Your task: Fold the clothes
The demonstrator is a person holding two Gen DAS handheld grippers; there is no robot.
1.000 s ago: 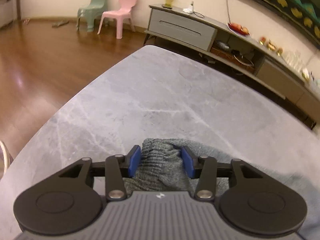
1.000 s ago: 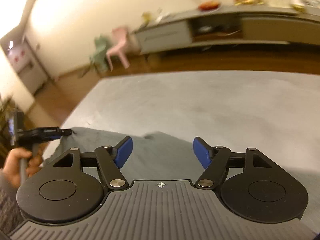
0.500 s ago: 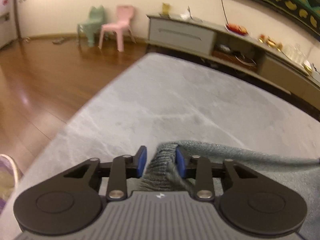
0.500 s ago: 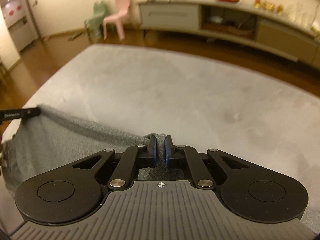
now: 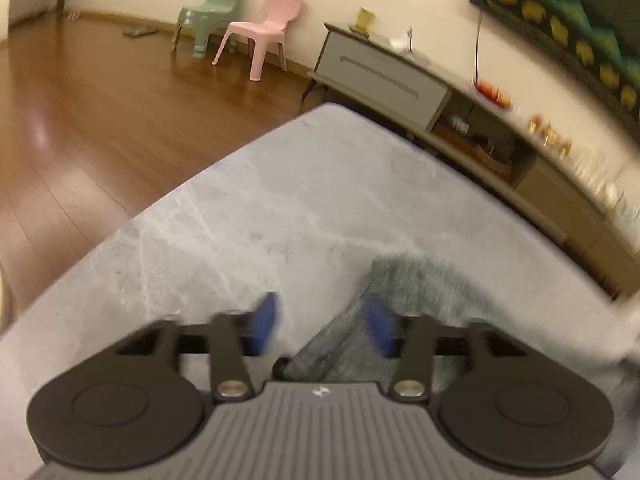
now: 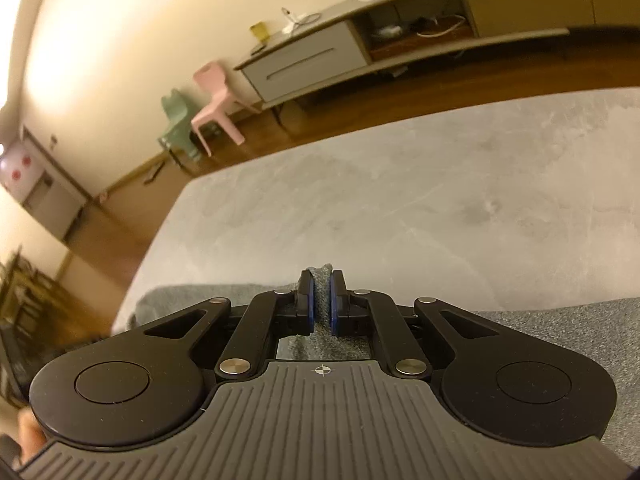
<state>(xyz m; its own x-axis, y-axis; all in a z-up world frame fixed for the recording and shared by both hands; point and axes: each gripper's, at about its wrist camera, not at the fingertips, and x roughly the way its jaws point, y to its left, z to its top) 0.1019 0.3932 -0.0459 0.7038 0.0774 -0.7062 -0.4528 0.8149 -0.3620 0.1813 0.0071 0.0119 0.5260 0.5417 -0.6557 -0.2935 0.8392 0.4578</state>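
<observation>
The left gripper [image 5: 318, 326] is letting go! A half second back its jaws squeezed a bunched ribbed edge of the grey knit garment [image 5: 424, 280]; now they are opening, with the cloth against the right-hand blue pad [image 5: 378, 330] only, the other pad over bare worktop [image 5: 280, 200]. No grip there any more. The view is smeared, so the hand is on the move.

Over on the other side, the right gripper [image 6: 321, 300] has gone the opposite way: wide apart a second ago, now clamped tight on a pinch of the garment [image 6: 568, 320], a tuft poking out above the pads at twelve o'clock. The knit lies flat on the grey marble worktop [image 6: 400, 208], spreading to three and nine o'clock below the jaws.

So the fabric is held on the right alone; my read, the left is re-gripping or has set its edge down, and the fold is barely begun.
</observation>
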